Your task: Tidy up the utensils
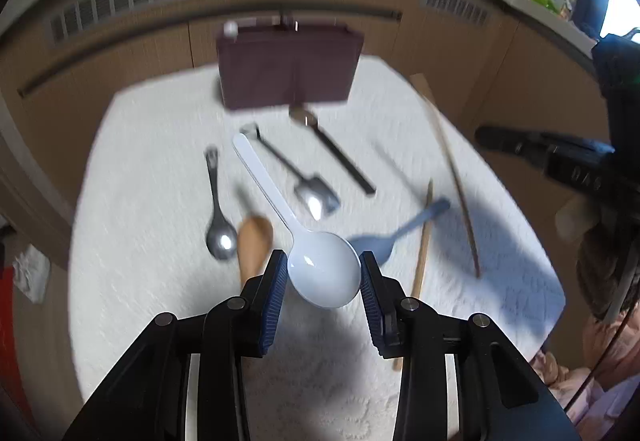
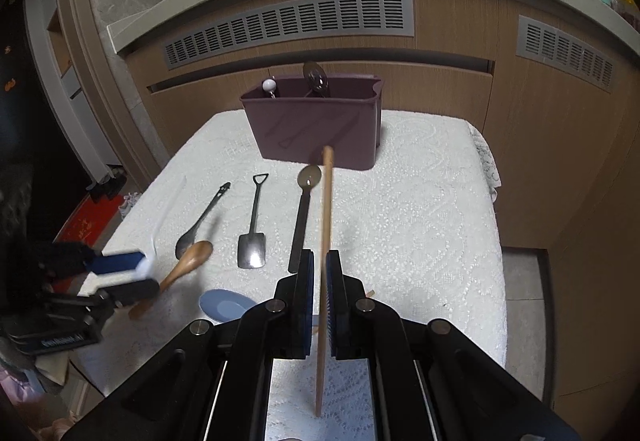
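Observation:
My left gripper is shut on the bowl of a white plastic spoon, its handle pointing away toward the maroon utensil holder. In the right wrist view the left gripper is at the table's left edge. My right gripper is shut on a wooden chopstick, held above the cloth and pointing at the holder, which has a metal spoon and a white-tipped utensil in it. A second chopstick lies on the cloth.
On the white lace cloth lie a metal spoon, a wooden spoon, a shovel-shaped spoon, a dark-handled spoon and a blue spoon. A wooden cabinet with vents stands behind the table.

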A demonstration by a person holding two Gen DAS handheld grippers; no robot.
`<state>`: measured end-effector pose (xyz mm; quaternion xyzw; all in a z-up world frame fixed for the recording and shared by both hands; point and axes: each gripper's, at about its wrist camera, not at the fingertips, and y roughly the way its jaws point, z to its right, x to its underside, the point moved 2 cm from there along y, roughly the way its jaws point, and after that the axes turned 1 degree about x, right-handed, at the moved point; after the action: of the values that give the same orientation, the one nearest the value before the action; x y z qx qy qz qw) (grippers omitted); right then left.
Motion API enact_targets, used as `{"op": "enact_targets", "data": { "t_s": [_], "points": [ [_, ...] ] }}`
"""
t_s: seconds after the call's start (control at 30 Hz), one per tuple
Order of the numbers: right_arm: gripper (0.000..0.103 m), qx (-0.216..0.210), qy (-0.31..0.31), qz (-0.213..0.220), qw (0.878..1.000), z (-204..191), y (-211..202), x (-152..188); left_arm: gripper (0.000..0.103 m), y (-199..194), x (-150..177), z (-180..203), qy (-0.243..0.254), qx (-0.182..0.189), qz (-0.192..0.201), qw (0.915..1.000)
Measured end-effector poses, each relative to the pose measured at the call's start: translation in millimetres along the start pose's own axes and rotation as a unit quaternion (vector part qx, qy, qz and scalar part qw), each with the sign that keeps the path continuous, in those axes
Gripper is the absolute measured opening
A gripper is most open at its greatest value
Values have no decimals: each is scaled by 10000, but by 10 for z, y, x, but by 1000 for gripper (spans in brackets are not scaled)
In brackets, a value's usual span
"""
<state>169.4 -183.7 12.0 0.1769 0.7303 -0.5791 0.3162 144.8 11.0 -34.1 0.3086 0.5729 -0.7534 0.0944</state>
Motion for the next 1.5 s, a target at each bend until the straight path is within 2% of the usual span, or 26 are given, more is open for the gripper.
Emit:
{"op": "enact_targets", "data": {
  "t_s": [0.1, 0.2, 0.33, 0.47, 0.5, 0.57, 0.6, 0.63, 0.67, 0.77, 0.83, 0.9, 0.97, 1.0, 1.03, 1.07, 1.1, 1.13, 1.2, 1.27, 1.33, 1.4, 1.5],
  "points": [
    [6, 42, 41, -97, 9999, 34, 68, 17, 46, 136, 128, -21, 6, 270, -306, 9992],
    [6, 84, 43, -135, 9999, 57, 97, 29, 47, 93, 150, -63, 55, 282, -277, 9992],
    [6, 49, 3, -185, 9998, 48, 159, 51, 47, 92, 0, -271, -62, -72, -167, 9998],
    [8, 284, -148, -314, 9990, 30, 292, 122, 45, 401, -120, -417, 21, -421, -448, 9981],
    [13, 304, -158, -405, 9986, 42, 333, 141, 44, 489, -130, -426, 68, -472, -552, 9973],
    [34, 471, -84, -581, 9972, 116, 411, 174, 43, 617, -132, -415, 182, -515, -693, 9961],
    [56, 567, -64, -626, 9964, 153, 431, 187, 42, 662, -134, -377, 307, -570, -684, 9956],
    [73, 737, -73, -672, 9950, 193, 464, 200, 36, 676, -134, -328, 431, -632, -637, 9950],
    [76, 898, -100, -679, 9936, 220, 481, 206, 30, 697, -132, -286, 526, -685, -622, 9943],
    [77, 1247, -206, -717, 9894, 277, 526, 220, 29, 722, -125, -237, 583, -814, -430, 9940],
    [91, 1383, -270, -787, 9869, 277, 550, 202, 29, 669, -128, -282, 349, -731, -250, 9964],
    [95, 1580, -470, -788, 9832, 227, 560, 174, 29, 561, -136, -351, 114, -704, -5, 9975],
    [95, 1529, -625, -642, 9842, 148, 549, 148, 29, 410, -136, -403, -87, -716, 321, 9969],
    [89, 1396, -619, -587, 9865, 100, 546, 127, 29, 334, -143, -422, -194, -694, 468, 9963],
    [69, 1233, -572, -570, 9891, 63, 561, 102, 29, 251, -147, -448, -313, -652, 629, 9954],
    [56, 1037, -517, -622, 9913, 17, 603, 74, 29, 194, -148, -458, -370, -632, 719, 9947],
    [37, 811, -447, -758, 9928, -31, 673, 50, 29, 127, -152, -470, -418, -615, 824, 9938],
    [33, 609, -382, -878, 9935, -78, 738, 36, 29, 79, -155, -476, -455, -608, 894, 9931],
    [33, 305, -282, -991, 9942, -192, 876, 27, 29, -25, -165, -505, -546, -596, 1050, 9912],
    [28, 285, -323, -1075, 9933, -305, 1004, 34, 29, -89, -160, -520, -599, -603, 1160, 9896],
    [17, 322, -312, -1207, 9917, -375, 1148, 51, 29, -127, -142, -522, -633, -570, 1221, 9888],
    [13, 360, -251, -1388, 9893, -396, 1290, 62, 29, -140, -126, -526, -665, -518, 1237, 9887],
    [11, 353, -246, -1308, 9905, -406, 1239, 24, 29, -168, -104, -532, -741, -438, 1261, 9883]
  ]
}}
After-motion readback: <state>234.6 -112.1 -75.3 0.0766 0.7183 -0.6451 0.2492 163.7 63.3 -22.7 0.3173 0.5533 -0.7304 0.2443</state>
